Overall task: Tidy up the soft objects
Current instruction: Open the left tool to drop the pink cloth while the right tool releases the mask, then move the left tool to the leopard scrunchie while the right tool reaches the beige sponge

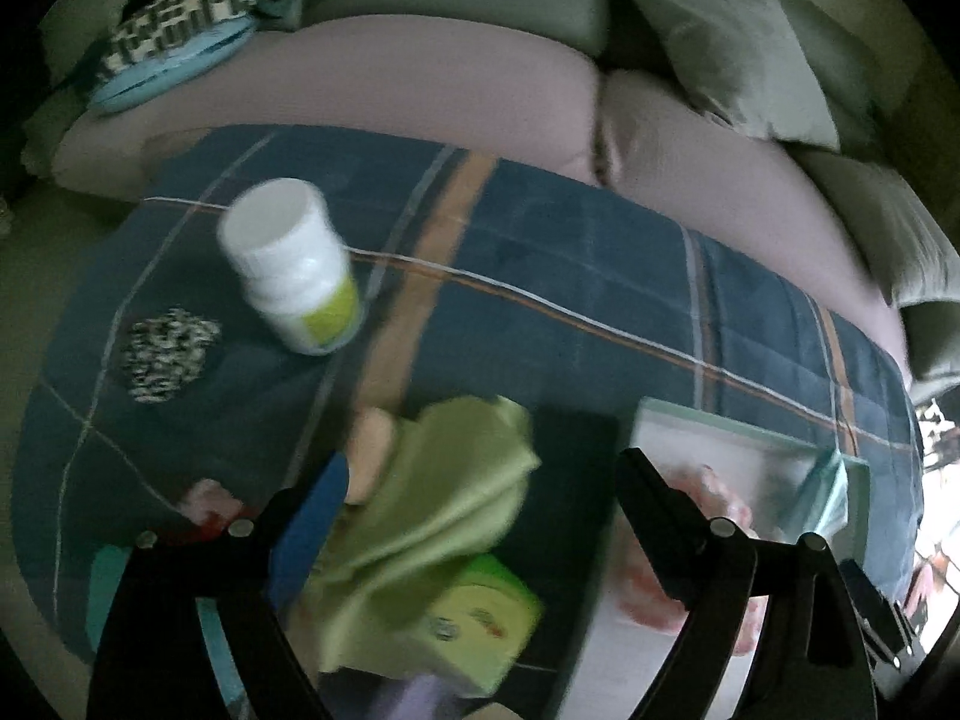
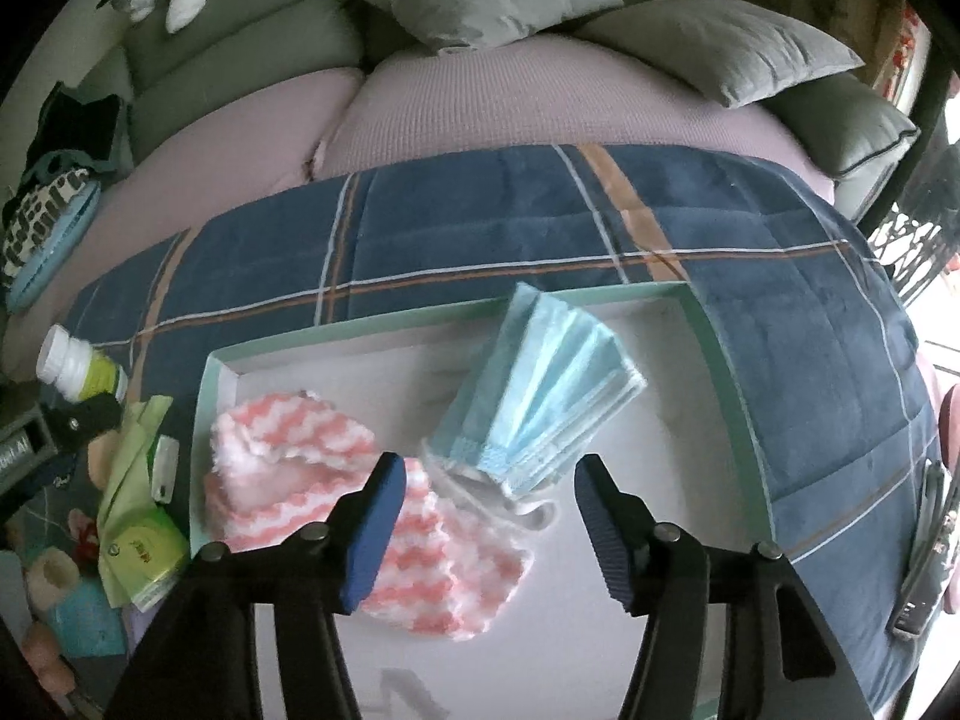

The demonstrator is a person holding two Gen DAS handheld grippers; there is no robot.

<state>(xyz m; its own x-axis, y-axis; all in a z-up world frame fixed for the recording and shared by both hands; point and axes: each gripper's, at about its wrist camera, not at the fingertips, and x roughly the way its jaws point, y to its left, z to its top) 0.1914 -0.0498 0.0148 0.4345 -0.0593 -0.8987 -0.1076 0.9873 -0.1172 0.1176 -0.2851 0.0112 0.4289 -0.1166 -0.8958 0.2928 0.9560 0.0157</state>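
Observation:
A shallow white tray with a mint rim [image 2: 702, 324] lies on a blue plaid blanket [image 2: 480, 222]. In it are a pink-and-white fluffy cloth [image 2: 300, 462] and a stack of pale blue face masks [image 2: 540, 384]. My right gripper [image 2: 491, 468] hovers open over the tray; the near end of the masks lies between its fingertips, untouched. In the left wrist view a light green cloth [image 1: 444, 510] lies crumpled left of the tray's rim [image 1: 750, 426]. My left gripper [image 1: 486, 474] stands open above that cloth, its pads clear of it.
A white bottle [image 1: 288, 264], a black-and-white scrunchie [image 1: 165, 354], a peach sponge [image 1: 372, 450] and a green packet [image 1: 480, 618] lie on the blanket near the green cloth. A metal clip [image 2: 924, 540] lies right of the tray. Sofa cushions and grey pillows [image 2: 720, 48] rise behind.

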